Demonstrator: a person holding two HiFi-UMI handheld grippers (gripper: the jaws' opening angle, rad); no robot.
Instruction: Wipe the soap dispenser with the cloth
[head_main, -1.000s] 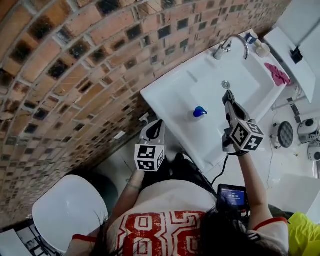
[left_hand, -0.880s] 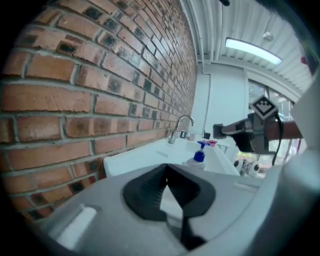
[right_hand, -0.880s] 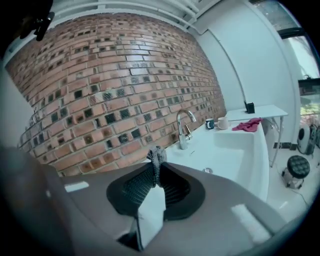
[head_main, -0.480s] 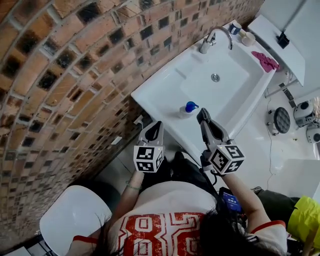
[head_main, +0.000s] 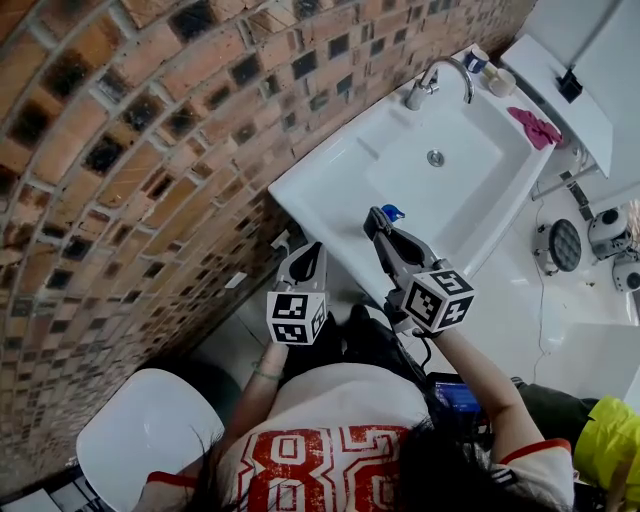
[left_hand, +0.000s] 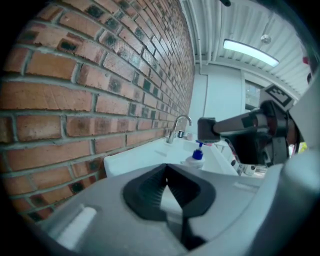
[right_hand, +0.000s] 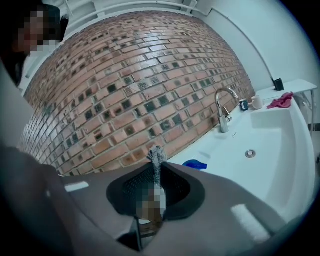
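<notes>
Left claw (left_hand: 166, 169): clenched on nothing, held low in front of the near edge of the white ceramic sink (head_main: 330, 190).
Right claw (right_hand: 156, 155): tips pressed together and empty, just beside the small white soap dispenser with the blue pump (head_main: 393, 213), which stands on the sink's near rim.
Step in hand: approach only; no cloth is held, so wiping is not yet begun.
Crumpled pink cloth (head_main: 535, 126): at the far right corner, well apart from both claws (beyond the chrome tap (head_main: 440, 78)).
Next move: I judge that one claw must part, reach across the basin and pinch the cloth.
Hard to make out: in the right gripper view only the dispenser's pump shows; whether the cloth lies on the sink or on a shelf beside it is unclear.
</notes>
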